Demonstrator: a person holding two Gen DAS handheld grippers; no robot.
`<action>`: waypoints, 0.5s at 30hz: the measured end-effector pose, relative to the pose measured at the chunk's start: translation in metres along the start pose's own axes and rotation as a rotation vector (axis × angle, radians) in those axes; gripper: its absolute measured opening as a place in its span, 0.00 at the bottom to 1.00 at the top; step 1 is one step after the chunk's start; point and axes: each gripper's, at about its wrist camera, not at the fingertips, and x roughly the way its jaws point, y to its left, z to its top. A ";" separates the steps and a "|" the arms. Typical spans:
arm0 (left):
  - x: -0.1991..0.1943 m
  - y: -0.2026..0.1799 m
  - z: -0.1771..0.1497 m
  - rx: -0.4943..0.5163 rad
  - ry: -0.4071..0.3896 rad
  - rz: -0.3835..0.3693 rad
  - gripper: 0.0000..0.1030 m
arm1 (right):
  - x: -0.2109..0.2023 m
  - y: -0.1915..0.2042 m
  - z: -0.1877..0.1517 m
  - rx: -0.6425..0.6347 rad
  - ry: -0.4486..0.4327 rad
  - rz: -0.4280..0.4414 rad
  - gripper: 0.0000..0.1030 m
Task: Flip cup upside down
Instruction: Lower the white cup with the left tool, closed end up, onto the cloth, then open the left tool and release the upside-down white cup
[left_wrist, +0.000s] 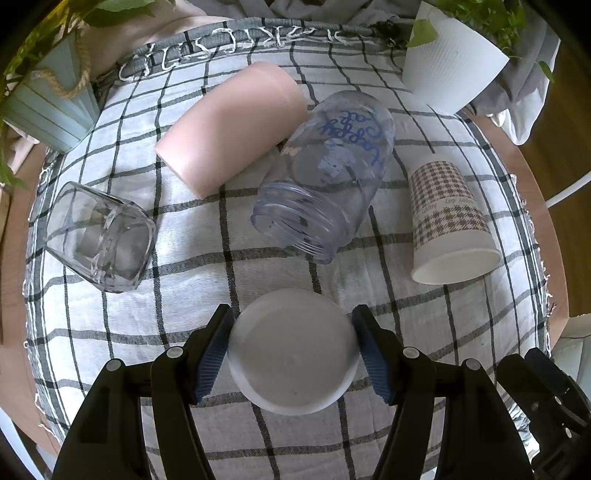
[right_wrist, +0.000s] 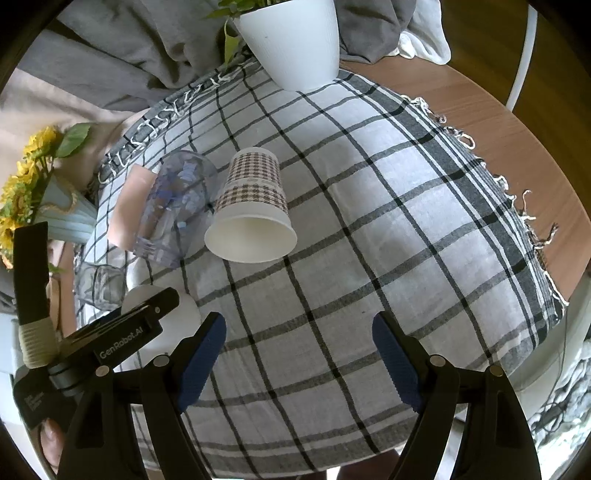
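My left gripper (left_wrist: 292, 345) is shut on a white cup (left_wrist: 293, 350), whose flat round base faces the camera, just above the checked cloth (left_wrist: 258, 435). The blue pads (left_wrist: 216, 354) press its two sides. In the right wrist view the left gripper (right_wrist: 147, 314) shows at the left with the white cup (right_wrist: 184, 310) partly hidden behind it. My right gripper (right_wrist: 299, 354) is open and empty over the cloth (right_wrist: 369, 221).
Lying on their sides on the cloth: a pink cup (left_wrist: 232, 125), a clear plastic jar with blue writing (left_wrist: 328, 177), a square glass (left_wrist: 99, 236), a houndstooth paper cup (left_wrist: 450, 221) (right_wrist: 251, 206). A white plant pot (left_wrist: 450, 62) and a blue pot (left_wrist: 44, 107) stand at the back.
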 end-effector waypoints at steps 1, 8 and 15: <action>0.000 0.000 0.000 -0.001 0.000 0.000 0.63 | 0.000 0.000 0.000 0.002 0.001 0.000 0.79; 0.002 -0.001 0.000 0.006 0.006 0.003 0.67 | 0.000 0.000 0.001 -0.003 -0.001 -0.006 0.79; -0.009 -0.003 0.000 -0.003 -0.036 0.024 0.85 | 0.000 -0.001 0.002 -0.004 0.004 -0.010 0.79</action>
